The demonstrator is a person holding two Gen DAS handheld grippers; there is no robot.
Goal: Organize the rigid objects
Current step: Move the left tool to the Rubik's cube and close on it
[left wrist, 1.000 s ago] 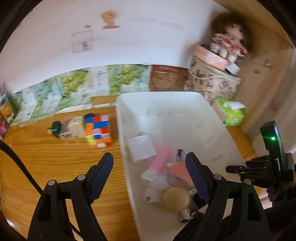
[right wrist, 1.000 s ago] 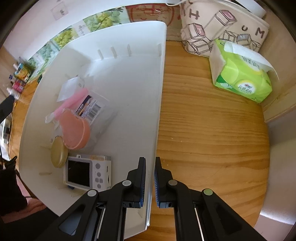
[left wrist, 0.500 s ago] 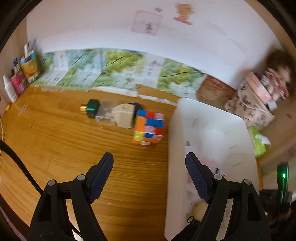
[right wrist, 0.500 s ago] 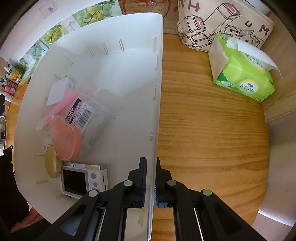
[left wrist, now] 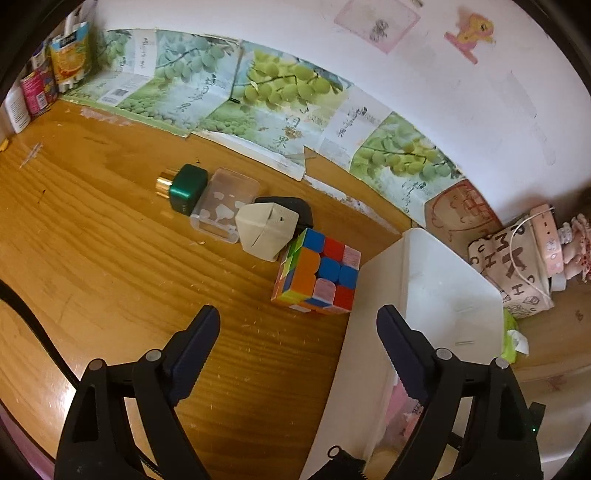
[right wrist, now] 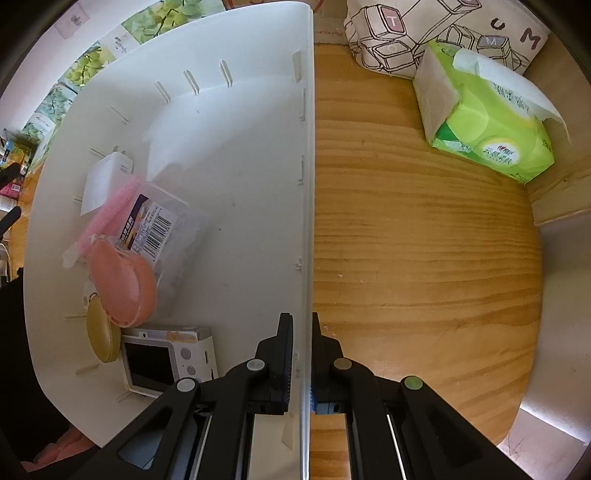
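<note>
A multicoloured puzzle cube sits on the wooden table just left of the white bin. Behind it lie a cream box, a clear plastic case, a black object and a green bottle with a gold cap. My left gripper hovers over the table in front of the cube, jaws opening with nothing between them. My right gripper is shut on the white bin's right wall. Inside the bin lie a small camera, a pink round case, a barcoded clear box and a yellow disc.
A green tissue pack and a printed fabric bag stand right of the bin. Grape-printed cartons line the wall behind the table. Bottles and cans crowd the far left corner. A doll sits at the right.
The left gripper swung left from above the bin to over the table, so the cube and small objects now lie ahead, and its jaws spread wider. The right gripper kept its hold on the bin wall.
</note>
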